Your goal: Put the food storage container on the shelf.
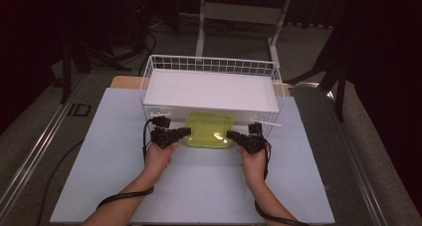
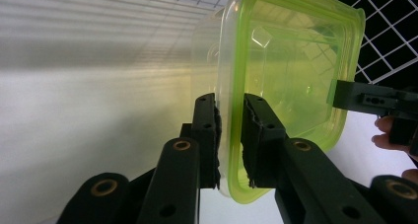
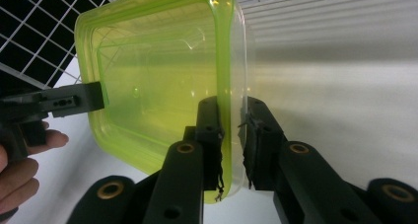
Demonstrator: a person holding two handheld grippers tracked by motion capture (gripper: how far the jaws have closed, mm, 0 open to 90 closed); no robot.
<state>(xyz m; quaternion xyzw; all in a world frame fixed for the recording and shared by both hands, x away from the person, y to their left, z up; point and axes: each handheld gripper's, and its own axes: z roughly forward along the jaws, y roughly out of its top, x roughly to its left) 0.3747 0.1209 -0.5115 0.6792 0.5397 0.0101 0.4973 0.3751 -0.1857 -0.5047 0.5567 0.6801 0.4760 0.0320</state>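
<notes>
Holding green-lidded tub (image 1: 209,129) by opposite rims, left gripper (image 1: 182,132) and right gripper (image 1: 233,134) each clamped on lid edge, at table (image 1: 199,186) level just before basket (image 1: 154,69); keep hands level, release together.

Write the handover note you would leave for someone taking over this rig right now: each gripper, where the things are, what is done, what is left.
Left gripper: jaws straddle the left rim of the green box, one above the lid, one below; a sliver of gap may remain, so check the grip.
Right gripper: the same on the right rim, pads close against it.
Box: lid on, at the front of the white wire basket, under its white shelf, above the table.
Done: both grippers are in place on the box.
Left: probably to carry the box in or out of the basket; which, the views do not tell. Keep both sides level.
</notes>
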